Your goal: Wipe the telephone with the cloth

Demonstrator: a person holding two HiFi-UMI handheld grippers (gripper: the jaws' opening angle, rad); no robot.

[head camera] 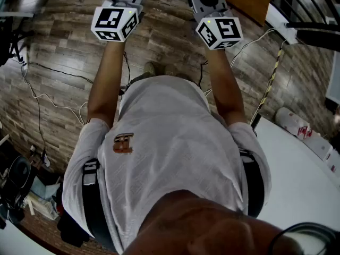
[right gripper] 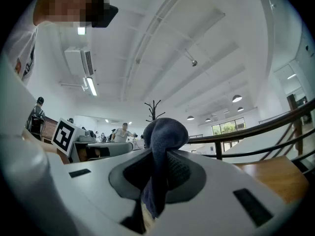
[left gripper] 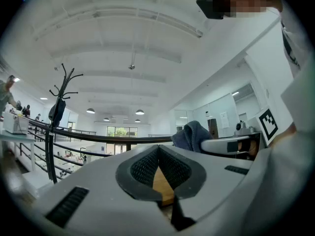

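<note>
Both grippers are held out in front of the person's body and point up toward the ceiling. My right gripper (right gripper: 160, 156) is shut on a dark blue cloth (right gripper: 165, 132), which bunches above the jaws and hangs down between them. My left gripper (left gripper: 158, 151) is shut with nothing between its ribbed pads. From the left gripper view the cloth (left gripper: 191, 134) shows at the right, at the tip of the other gripper. In the head view only the marker cubes of the left gripper (head camera: 114, 21) and the right gripper (head camera: 219, 32) show; the jaws are cut off. No telephone is in view.
A white table (head camera: 303, 185) lies at the right with a white wrapped roll (head camera: 293, 123) on it. Cables (head camera: 37, 97) run over the wooden floor (head camera: 58, 62). Bags (head camera: 18, 182) sit at the lower left. A coat stand (left gripper: 58, 109) and a dark railing (left gripper: 98, 137) stand beyond.
</note>
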